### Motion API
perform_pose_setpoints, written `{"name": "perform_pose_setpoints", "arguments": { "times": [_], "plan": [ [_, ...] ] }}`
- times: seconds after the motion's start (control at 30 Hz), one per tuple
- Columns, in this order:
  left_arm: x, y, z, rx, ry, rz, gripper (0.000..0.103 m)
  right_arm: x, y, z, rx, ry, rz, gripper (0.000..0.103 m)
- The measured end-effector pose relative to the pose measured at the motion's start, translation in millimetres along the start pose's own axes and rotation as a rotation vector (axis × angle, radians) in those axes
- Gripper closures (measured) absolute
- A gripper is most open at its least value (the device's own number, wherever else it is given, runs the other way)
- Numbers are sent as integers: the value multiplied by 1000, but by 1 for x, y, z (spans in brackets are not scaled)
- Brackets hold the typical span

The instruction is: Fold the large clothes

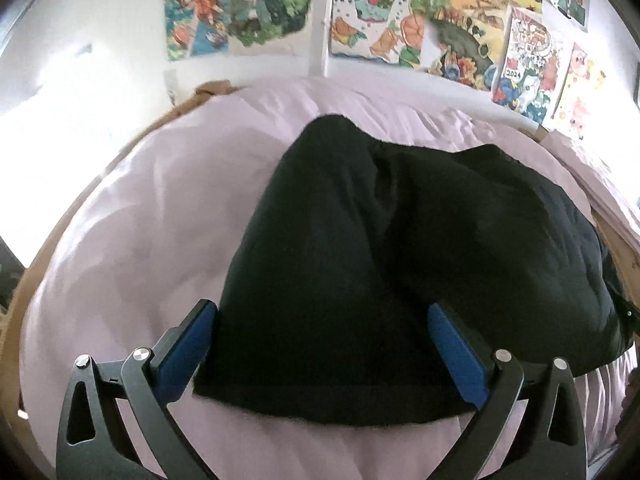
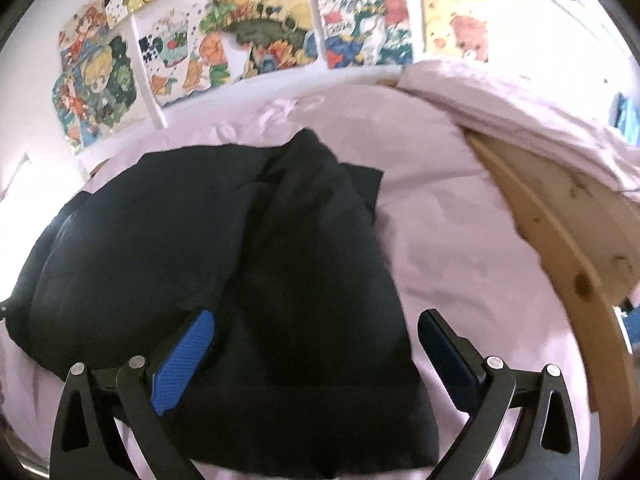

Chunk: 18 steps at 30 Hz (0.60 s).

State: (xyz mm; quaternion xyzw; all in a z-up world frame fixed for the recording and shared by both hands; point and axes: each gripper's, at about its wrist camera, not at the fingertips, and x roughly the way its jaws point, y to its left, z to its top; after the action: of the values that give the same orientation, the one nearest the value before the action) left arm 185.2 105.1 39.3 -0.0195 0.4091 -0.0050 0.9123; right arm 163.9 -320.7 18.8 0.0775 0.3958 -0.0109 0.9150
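A large black garment lies spread on a pale pink bed sheet, with two long panels reaching toward me. In the left wrist view my left gripper is open, its blue-padded fingers straddling the near hem of the left panel. In the right wrist view the same garment fills the middle, and my right gripper is open over the near hem of the right panel. Neither gripper holds the cloth.
A wooden bed frame curves along the right side, with a bunched pink duvet behind it. Colourful posters cover the white wall beyond the bed. The frame's wooden rim also runs along the left.
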Motion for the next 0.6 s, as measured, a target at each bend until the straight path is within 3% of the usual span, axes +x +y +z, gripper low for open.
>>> {"name": "perform_pose_setpoints", "arguments": {
  "times": [0.27, 0.4, 0.6],
  "plan": [
    [-45, -33, -27, 44, -150, 55, 1, -42, 16, -20, -6, -108, 1, 0],
    [-60, -42, -47, 22, -177, 90, 1, -57, 18, -31, 19, -139, 9, 0],
    [-72, -57, -77, 25, -201, 152, 1, -76, 41, -50, -55, -191, 23, 0]
  ]
}}
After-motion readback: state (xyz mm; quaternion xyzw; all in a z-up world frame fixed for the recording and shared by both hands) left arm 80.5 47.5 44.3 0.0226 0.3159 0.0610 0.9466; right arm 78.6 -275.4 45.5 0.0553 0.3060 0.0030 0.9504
